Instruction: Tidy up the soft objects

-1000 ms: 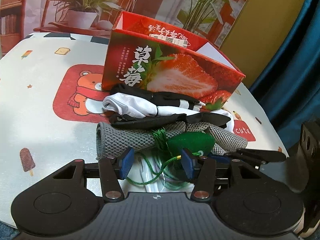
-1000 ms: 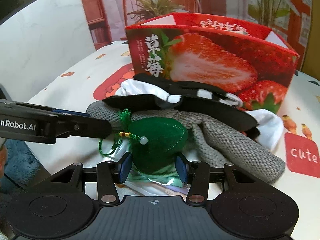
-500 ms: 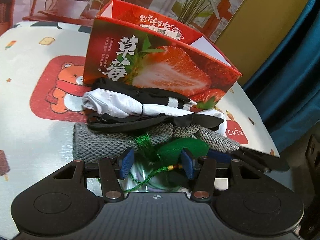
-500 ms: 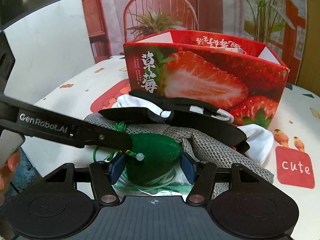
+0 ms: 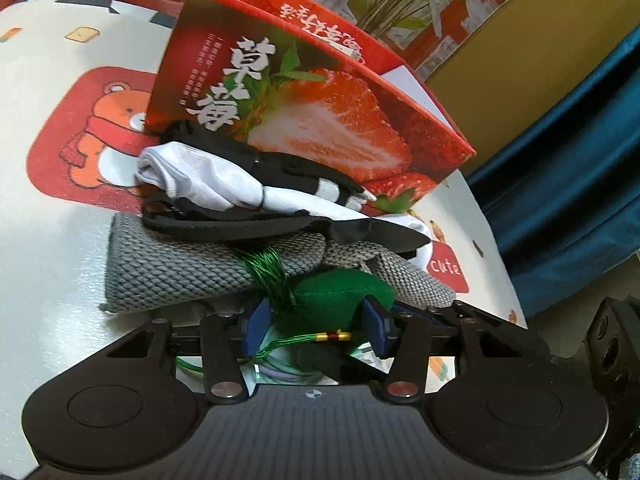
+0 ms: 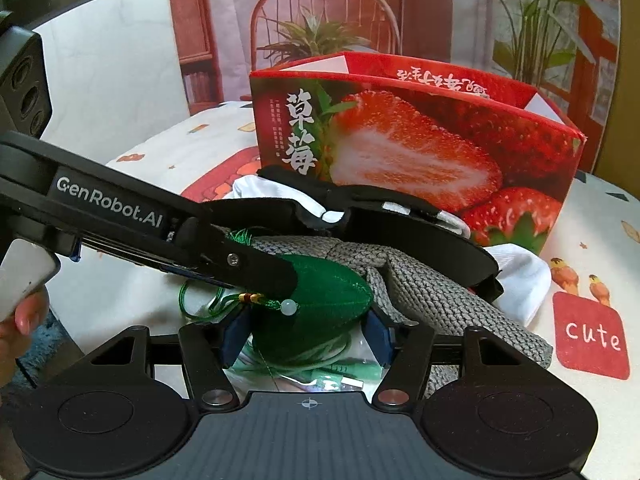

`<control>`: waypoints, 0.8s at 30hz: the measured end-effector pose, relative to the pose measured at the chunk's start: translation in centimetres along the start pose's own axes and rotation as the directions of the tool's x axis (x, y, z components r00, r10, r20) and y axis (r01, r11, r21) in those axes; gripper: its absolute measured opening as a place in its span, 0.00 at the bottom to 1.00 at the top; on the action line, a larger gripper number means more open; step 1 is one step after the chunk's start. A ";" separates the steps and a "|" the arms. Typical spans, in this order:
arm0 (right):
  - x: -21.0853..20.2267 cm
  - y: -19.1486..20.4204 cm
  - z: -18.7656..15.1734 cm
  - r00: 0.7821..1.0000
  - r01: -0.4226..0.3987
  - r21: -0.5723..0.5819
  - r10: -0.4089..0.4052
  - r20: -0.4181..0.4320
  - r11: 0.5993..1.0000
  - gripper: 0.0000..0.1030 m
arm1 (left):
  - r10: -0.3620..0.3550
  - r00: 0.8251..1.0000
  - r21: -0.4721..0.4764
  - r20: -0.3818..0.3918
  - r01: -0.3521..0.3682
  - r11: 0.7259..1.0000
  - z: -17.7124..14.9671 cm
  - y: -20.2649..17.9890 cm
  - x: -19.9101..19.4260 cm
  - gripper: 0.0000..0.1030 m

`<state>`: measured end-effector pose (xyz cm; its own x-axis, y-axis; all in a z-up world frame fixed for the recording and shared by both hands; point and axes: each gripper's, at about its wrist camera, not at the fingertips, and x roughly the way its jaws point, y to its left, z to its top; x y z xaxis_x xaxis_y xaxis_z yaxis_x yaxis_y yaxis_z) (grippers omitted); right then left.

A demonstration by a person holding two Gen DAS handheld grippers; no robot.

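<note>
A green stuffed sachet (image 6: 320, 304) with a green tassel cord (image 5: 266, 270) sits at the near edge of a pile of soft things: a grey knit cloth (image 5: 172, 256), black cloth (image 5: 248, 226) and white cloth (image 5: 200, 178). My right gripper (image 6: 306, 334) is shut on the sachet, its blue pads (image 6: 236, 334) pressing both sides. My left gripper (image 5: 316, 330) is around the same sachet (image 5: 340, 292) from the other side, pads close to it. The left gripper's finger (image 6: 240, 260) crosses the right wrist view and lies on the sachet.
A red strawberry box (image 5: 304, 112) stands open just behind the pile; it also shows in the right wrist view (image 6: 400, 140). The round table (image 5: 52, 208) has a bear-print cloth. A clear bag with green cable (image 6: 320, 372) lies under the sachet. A blue curtain (image 5: 568, 184) hangs on the right.
Both grippers have moved in closer to the sachet. The right pads have closed on it. The left gripper's finger has slid across onto the sachet's top.
</note>
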<state>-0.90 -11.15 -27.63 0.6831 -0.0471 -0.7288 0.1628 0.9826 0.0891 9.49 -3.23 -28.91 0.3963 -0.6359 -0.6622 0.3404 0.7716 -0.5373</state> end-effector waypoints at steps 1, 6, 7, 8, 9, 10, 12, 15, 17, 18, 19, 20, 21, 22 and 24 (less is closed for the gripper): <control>0.0 0.0 0.0 1.000 0.000 0.001 0.000 0.001 1.000 0.56 | -0.005 1.000 0.007 0.002 0.005 1.000 0.1 -0.2 0.0 0.40; -0.5 0.0 0.6 1.000 -0.018 0.022 0.017 0.009 1.000 0.53 | -0.010 1.000 0.026 0.018 0.010 1.000 0.9 -0.7 -0.9 0.39; -0.7 0.0 0.9 1.000 -0.019 0.024 0.019 0.016 1.000 0.53 | -0.011 1.000 0.034 0.025 0.010 0.999 1.1 -0.9 -1.2 0.39; -0.9 0.0 1.1 0.999 -0.021 0.026 0.021 0.024 0.999 0.53 | -0.010 0.999 0.041 0.033 0.008 0.999 1.3 -1.1 -1.6 0.39; -1.2 0.0 1.4 0.999 -0.025 0.029 0.024 0.034 0.999 0.53 | -0.010 0.999 0.046 0.042 0.008 0.999 1.6 -1.4 -2.0 0.39; -1.5 0.0 1.7 0.999 -0.028 0.031 0.026 0.044 0.999 0.53 | -0.013 0.999 0.052 0.053 0.010 0.999 1.8 -1.7 -2.4 0.39; -2.4 0.1 2.5 0.997 -0.034 0.034 0.032 0.068 0.999 0.53 | -0.018 0.997 0.067 0.080 0.012 0.998 2.3 -2.3 -3.5 0.39; -3.8 -0.2 4.1 0.993 -0.051 0.038 0.047 0.112 0.998 0.53 | -0.030 0.989 0.088 0.142 0.018 0.996 3.4 -3.6 -5.5 0.39; -4.9 -0.2 5.6 0.988 -0.056 0.028 0.052 0.146 0.998 0.53 | -0.041 0.982 0.099 0.185 0.023 0.995 4.2 -4.3 -6.9 0.39; -5.5 -0.1 6.3 0.985 -0.055 0.016 0.051 0.167 0.998 0.53 | -0.044 0.978 0.107 0.205 0.022 0.994 4.6 -4.8 -7.5 0.39; -6.1 0.0 7.0 0.981 -0.050 0.001 0.049 0.185 0.999 0.53 | -0.047 0.973 0.118 0.226 0.020 0.993 5.2 -5.3 -8.1 0.39; -6.7 0.2 7.9 0.977 -0.045 -0.017 0.047 0.206 0.999 0.53 | -0.048 0.968 0.130 0.247 0.016 0.991 5.6 -5.9 -8.6 0.39; -7.1 0.2 8.7 0.974 -0.040 -0.030 0.046 0.222 0.999 0.53 | -0.049 0.963 0.139 0.266 0.012 0.990 6.2 -6.4 -9.1 0.39; -7.6 0.3 9.5 0.970 -0.038 -0.041 0.046 0.239 0.998 0.53 | -0.052 0.957 0.147 0.285 0.009 0.989 6.8 -6.9 -9.6 0.39; -8.4 0.2 11.1 0.960 -0.033 -0.061 0.048 0.275 0.998 0.53 | -0.060 0.946 0.164 0.318 0.008 0.986 8.1 -7.7 -10.7 0.39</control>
<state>1.32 -12.52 -13.90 0.8594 -0.0470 -0.5091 0.0963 0.9928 0.0710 9.48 -2.49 -13.46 0.6253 -0.6523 -0.4283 0.4790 0.7542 -0.4492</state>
